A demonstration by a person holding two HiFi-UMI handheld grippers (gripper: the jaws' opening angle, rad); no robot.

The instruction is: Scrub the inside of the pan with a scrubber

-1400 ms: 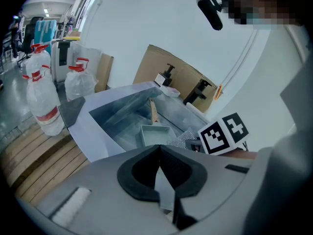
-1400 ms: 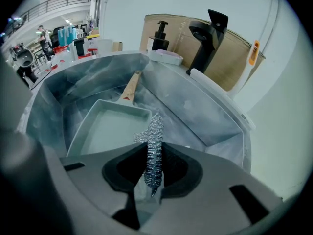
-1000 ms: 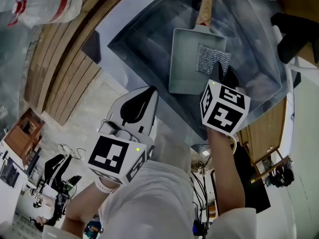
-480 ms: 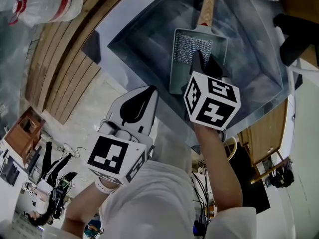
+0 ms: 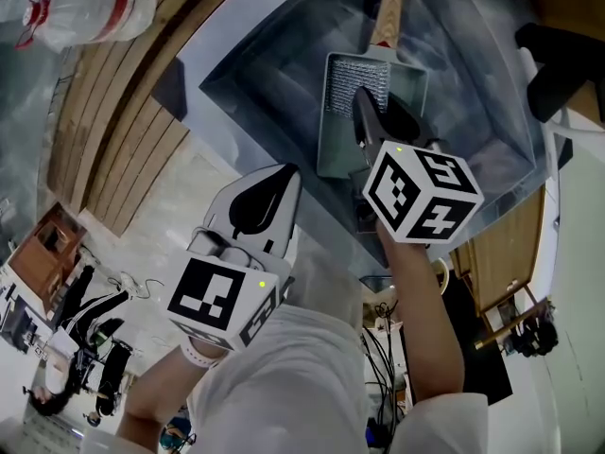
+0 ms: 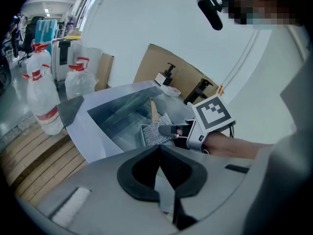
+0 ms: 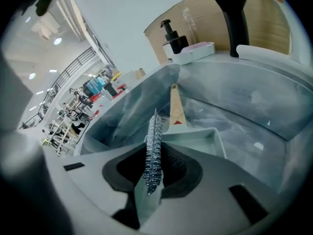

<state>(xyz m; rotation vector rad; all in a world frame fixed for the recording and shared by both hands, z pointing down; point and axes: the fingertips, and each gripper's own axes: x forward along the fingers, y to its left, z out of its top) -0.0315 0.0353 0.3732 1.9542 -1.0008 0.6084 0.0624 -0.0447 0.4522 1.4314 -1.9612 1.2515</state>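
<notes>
A grey rectangular pan (image 5: 333, 145) with a wooden handle (image 5: 388, 12) lies in the sink. My right gripper (image 5: 362, 102) reaches into it, shut on a silver steel-mesh scrubber (image 5: 352, 81) that rests against the pan's floor at the handle end. In the right gripper view the scrubber (image 7: 155, 129) stands edge-on, pinched in the right gripper (image 7: 157, 153), over the pan (image 7: 208, 137). My left gripper (image 5: 257, 204) hangs shut and empty outside the sink's near edge. From the left gripper (image 6: 160, 148) view I see the scrubber (image 6: 155, 131) and the right gripper (image 6: 172, 129) in the pan (image 6: 143, 136).
The sink basin (image 5: 269, 74) is lined with clear film. A wooden slatted counter (image 5: 123, 149) runs at the left, with plastic bottles (image 5: 85, 8) on it. Pump bottles (image 7: 173, 38) and a black faucet (image 7: 234, 13) stand behind the sink.
My right gripper has dragged the scrubber from the pan's right side leftward and toward the handle end. The left gripper has stayed still.
</notes>
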